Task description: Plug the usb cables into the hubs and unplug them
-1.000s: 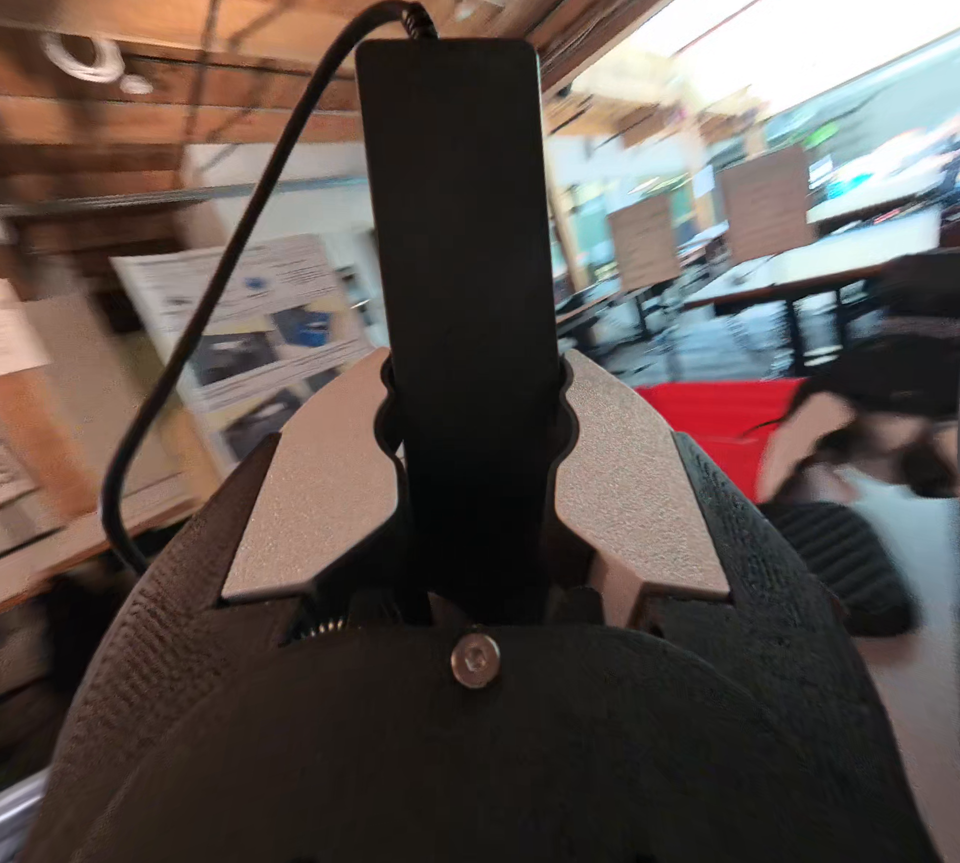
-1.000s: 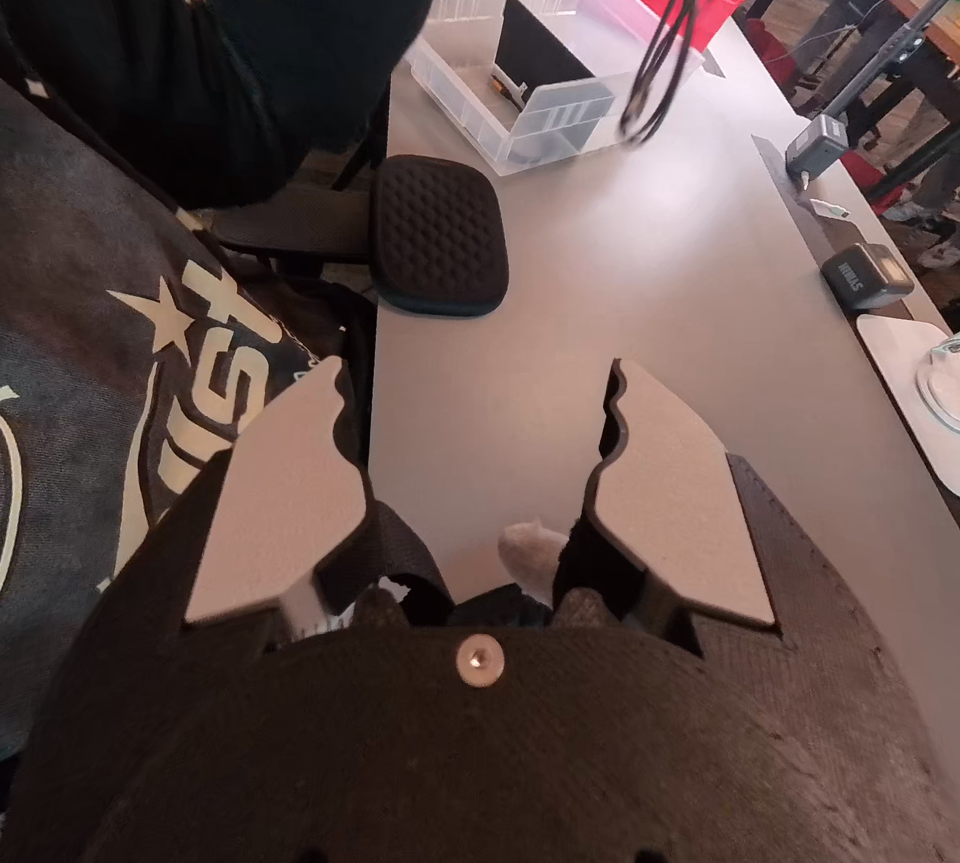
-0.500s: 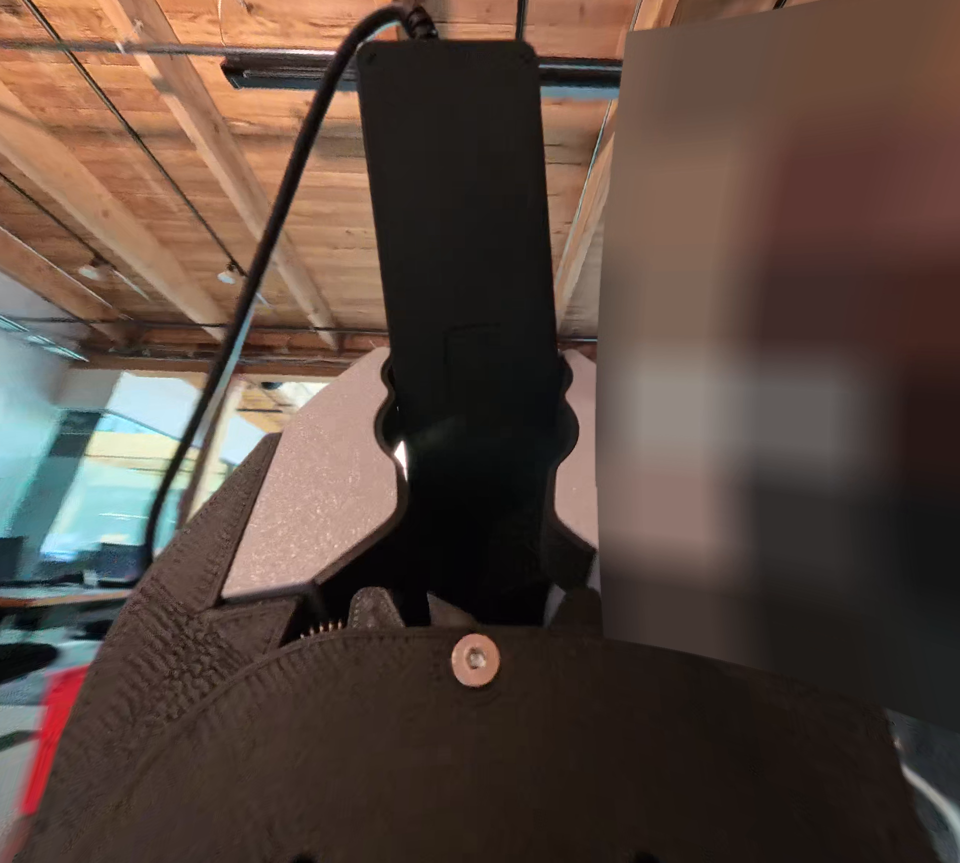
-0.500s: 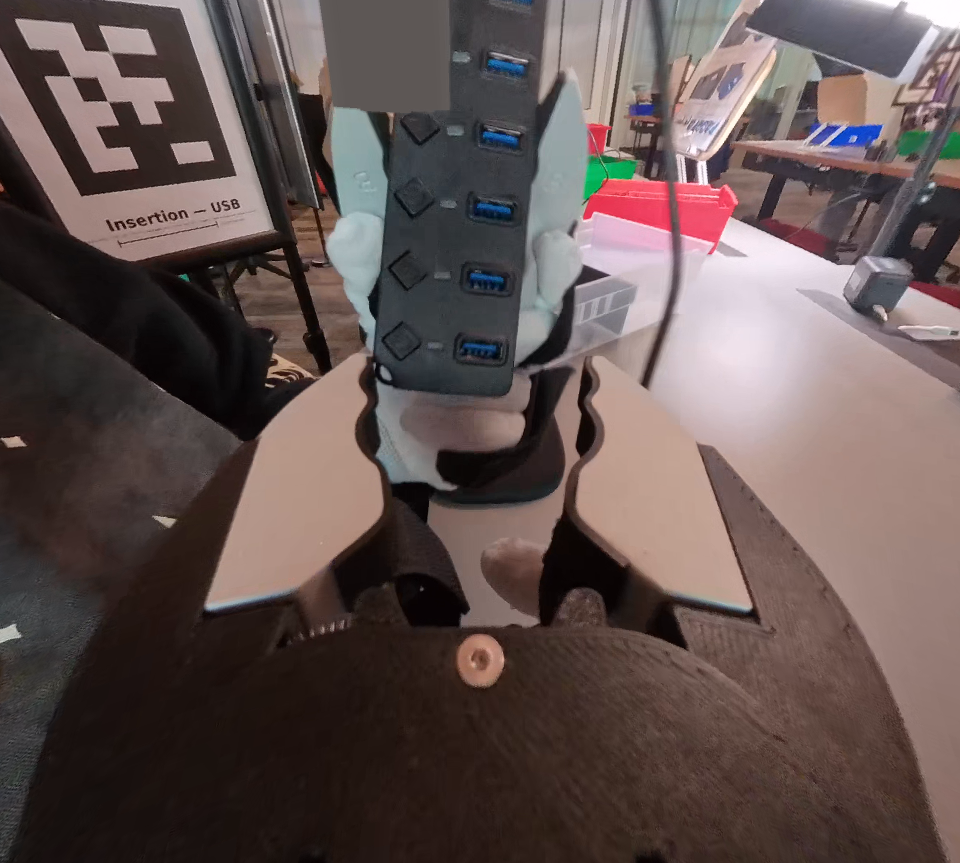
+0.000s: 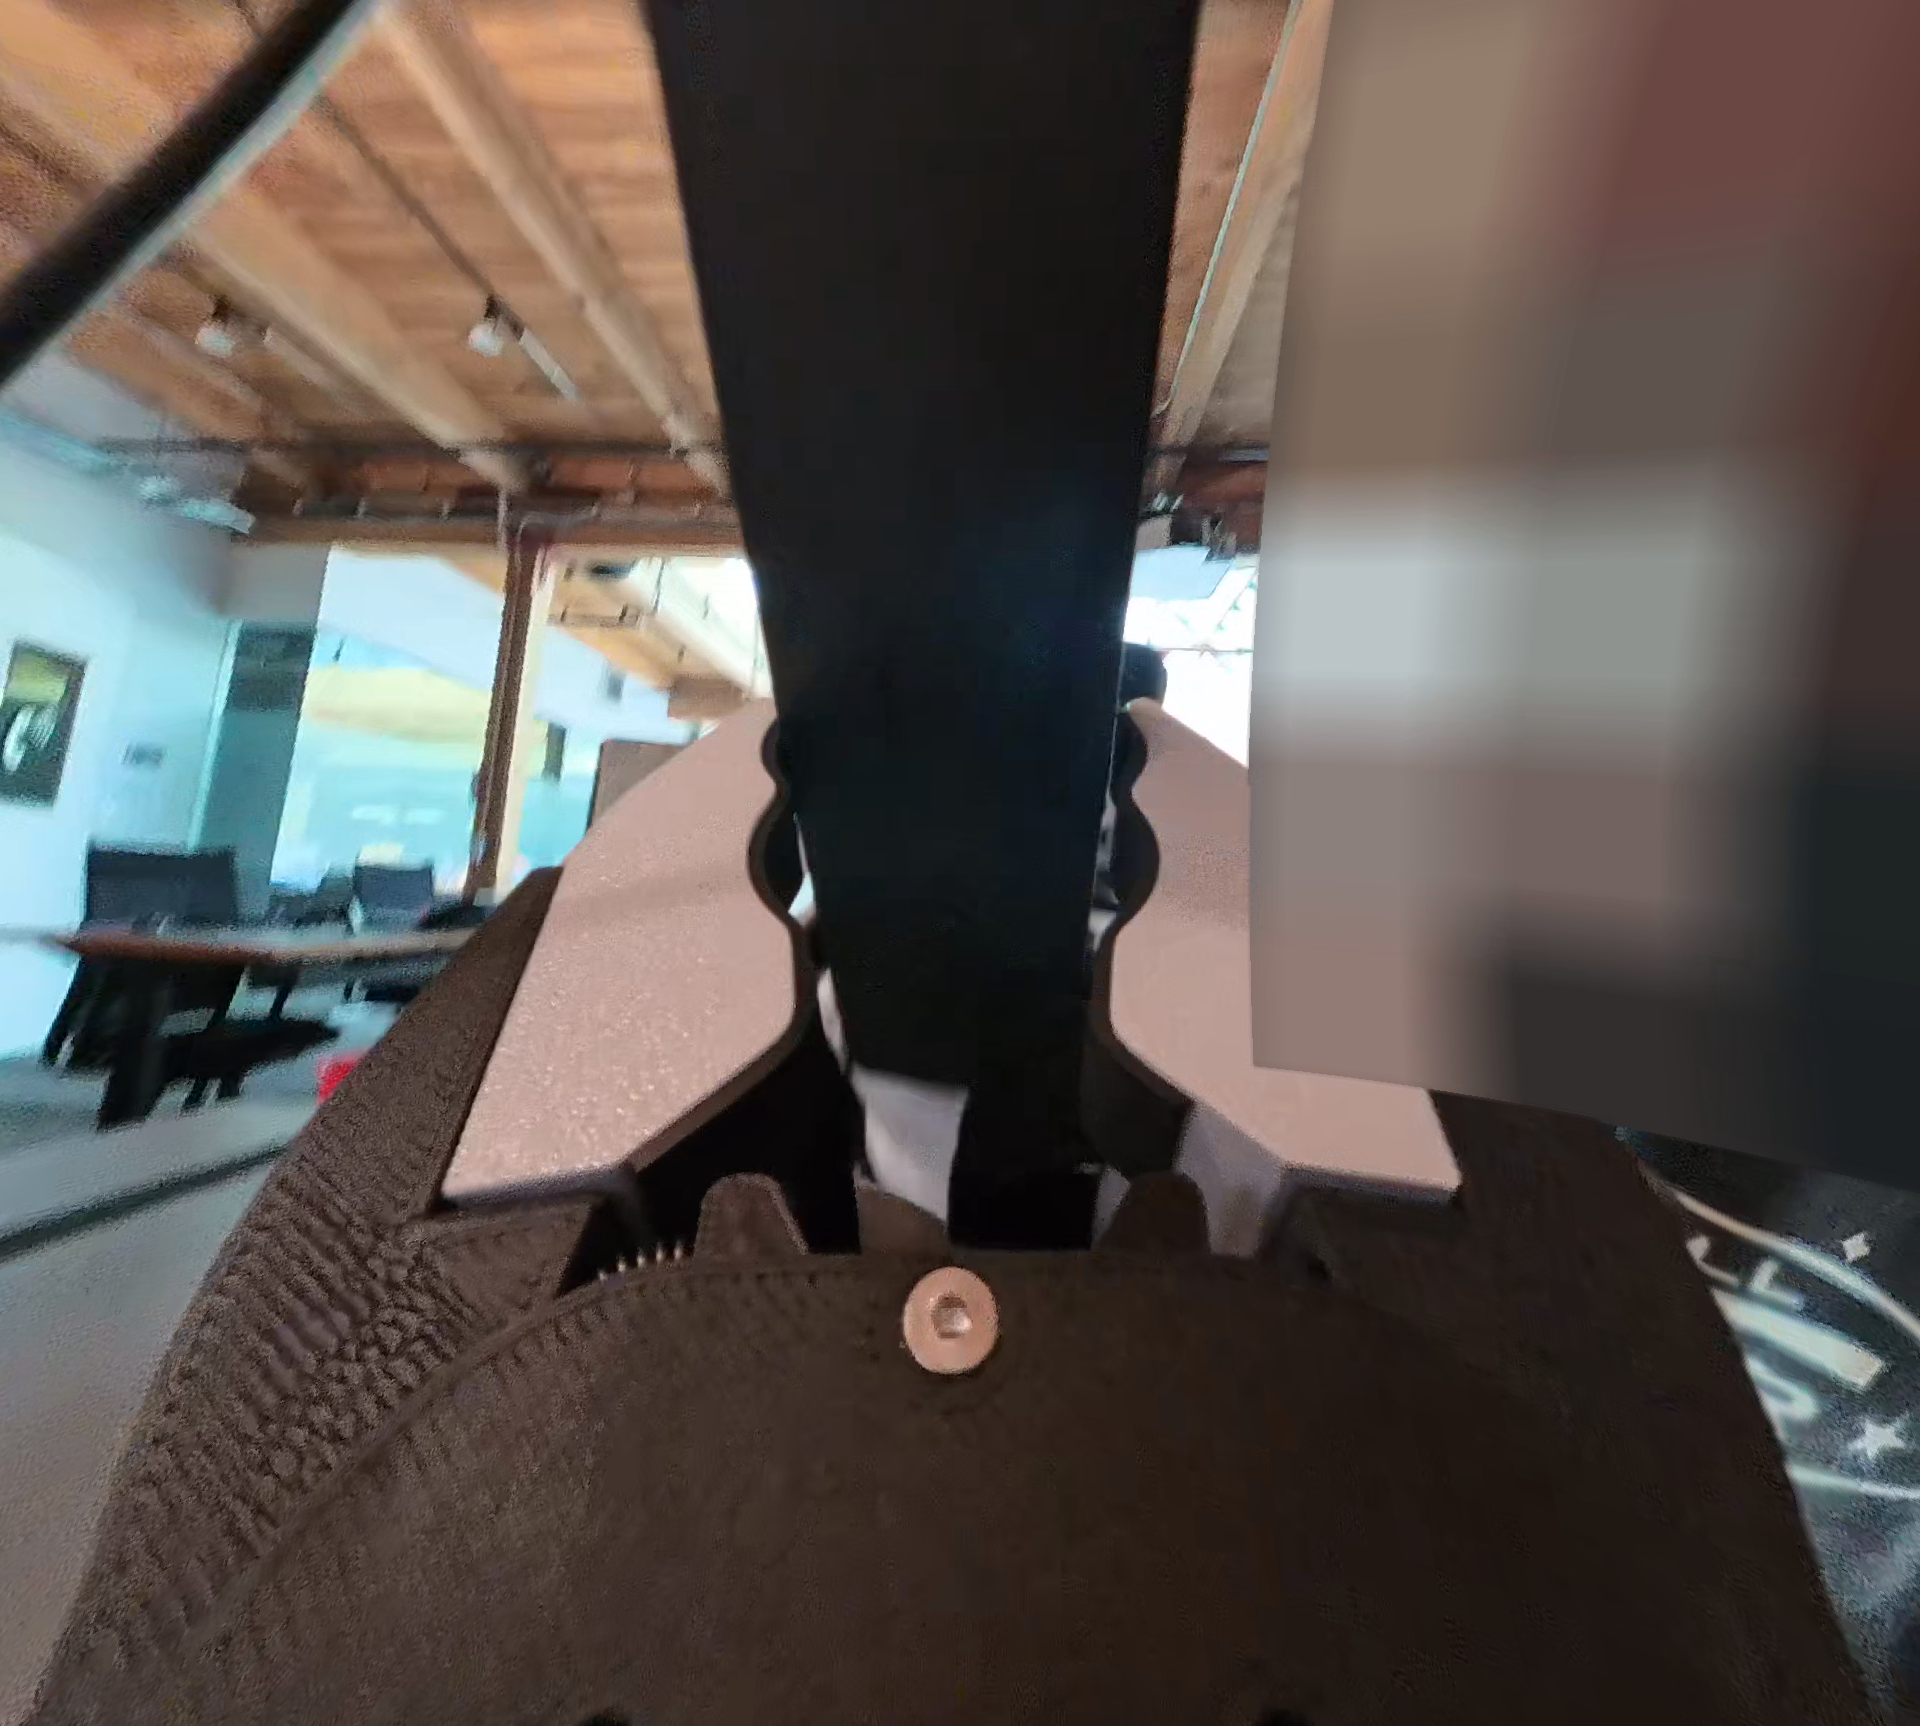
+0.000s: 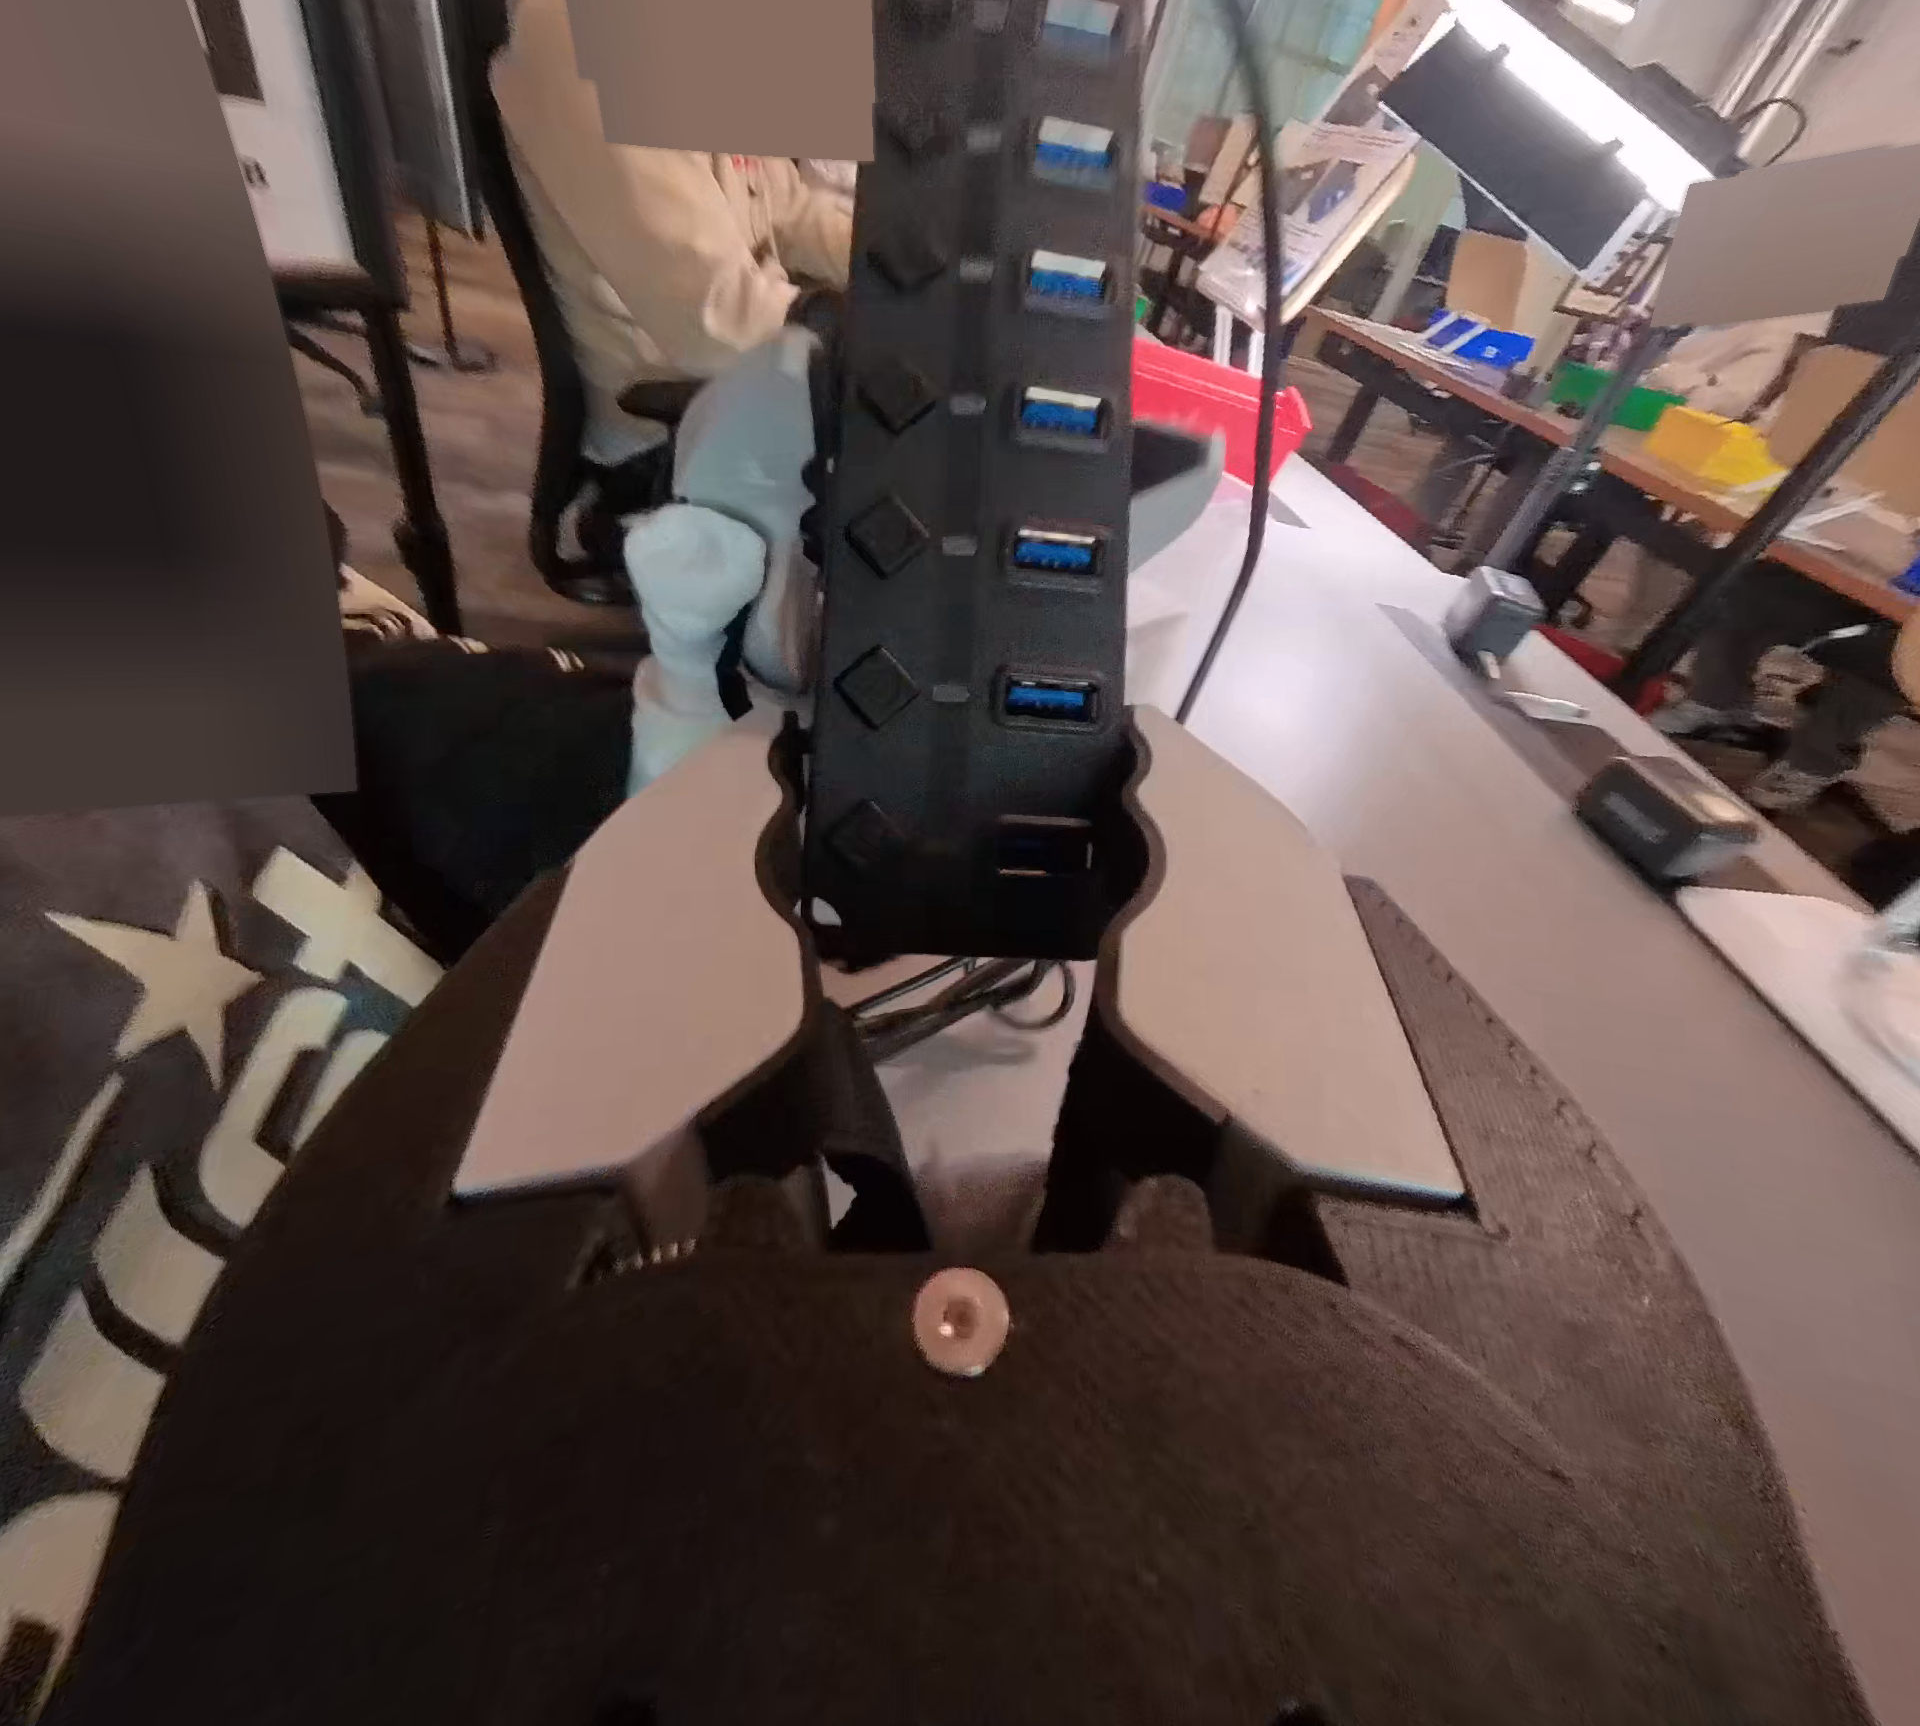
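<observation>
A long black USB hub (image 6: 977, 450) with several blue ports and square buttons stands upright in the right wrist view. My right gripper (image 6: 958, 809) is shut around its lower end, with the fingers against both edges. My left gripper (image 5: 951, 814) is shut on the same hub, whose plain black back (image 5: 925, 346) rises between its fingers. The left gripper's pale fingers (image 6: 717, 481) show at the hub's middle in the right wrist view. The hub's black cable (image 6: 1262, 326) hangs down to the right and crosses the top left of the left wrist view (image 5: 208, 149). No plug is in any port I can see.
A grey table (image 6: 1403, 845) runs ahead on the right with a small black box (image 6: 1662, 819), a grey adapter (image 6: 1491, 627) and a red bin (image 6: 1216, 409) on it. A loose cable bundle (image 6: 956, 990) lies under the hub. A seated person in beige (image 6: 665, 242) is behind.
My right gripper swung up from the table to the hub and closed around its lower end. The left gripper tilted, and the hub now sits farther out between its fingers.
</observation>
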Demonstrator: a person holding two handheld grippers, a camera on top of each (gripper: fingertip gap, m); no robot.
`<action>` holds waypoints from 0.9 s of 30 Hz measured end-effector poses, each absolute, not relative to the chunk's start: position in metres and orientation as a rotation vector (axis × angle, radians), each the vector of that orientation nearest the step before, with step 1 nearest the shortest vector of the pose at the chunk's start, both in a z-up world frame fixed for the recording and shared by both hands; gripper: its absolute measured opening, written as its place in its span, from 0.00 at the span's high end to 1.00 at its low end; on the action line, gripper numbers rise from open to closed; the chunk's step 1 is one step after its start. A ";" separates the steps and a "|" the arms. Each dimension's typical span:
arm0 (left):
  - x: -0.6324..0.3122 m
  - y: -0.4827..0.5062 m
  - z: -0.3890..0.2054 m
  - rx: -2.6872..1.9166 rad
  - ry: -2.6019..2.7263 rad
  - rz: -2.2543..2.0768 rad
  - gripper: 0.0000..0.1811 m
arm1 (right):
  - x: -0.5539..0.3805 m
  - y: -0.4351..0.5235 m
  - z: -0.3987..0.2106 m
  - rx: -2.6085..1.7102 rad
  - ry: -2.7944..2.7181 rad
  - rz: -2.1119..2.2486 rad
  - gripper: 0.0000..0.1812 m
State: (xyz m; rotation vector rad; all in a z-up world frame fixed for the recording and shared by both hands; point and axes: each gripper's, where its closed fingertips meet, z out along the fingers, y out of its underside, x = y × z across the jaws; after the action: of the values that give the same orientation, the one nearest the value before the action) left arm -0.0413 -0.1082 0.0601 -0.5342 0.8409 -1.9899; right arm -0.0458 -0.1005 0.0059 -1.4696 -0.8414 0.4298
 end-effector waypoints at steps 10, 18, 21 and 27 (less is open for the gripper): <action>-0.033 -0.087 -0.044 -1.013 1.165 -1.629 0.74 | 0.024 -0.108 -0.008 -1.644 -0.970 0.226 0.70; -0.041 -0.059 -0.081 -1.180 1.514 -1.130 0.75 | 0.068 -0.125 -0.054 -1.903 -1.073 0.308 0.70; -0.051 -0.041 -0.071 -1.182 1.419 -1.134 0.75 | 0.077 -0.128 -0.085 -2.042 -1.113 0.347 0.70; -0.048 -0.038 -0.077 -1.178 1.400 -1.151 0.75 | 0.094 -0.142 -0.145 -2.392 -1.166 0.412 0.71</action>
State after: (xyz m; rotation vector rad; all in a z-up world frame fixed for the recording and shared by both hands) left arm -0.0482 -0.0376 -0.0769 -1.1783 1.4002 -1.1508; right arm 0.0942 -0.1415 -0.1445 -2.3919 -1.1658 0.4122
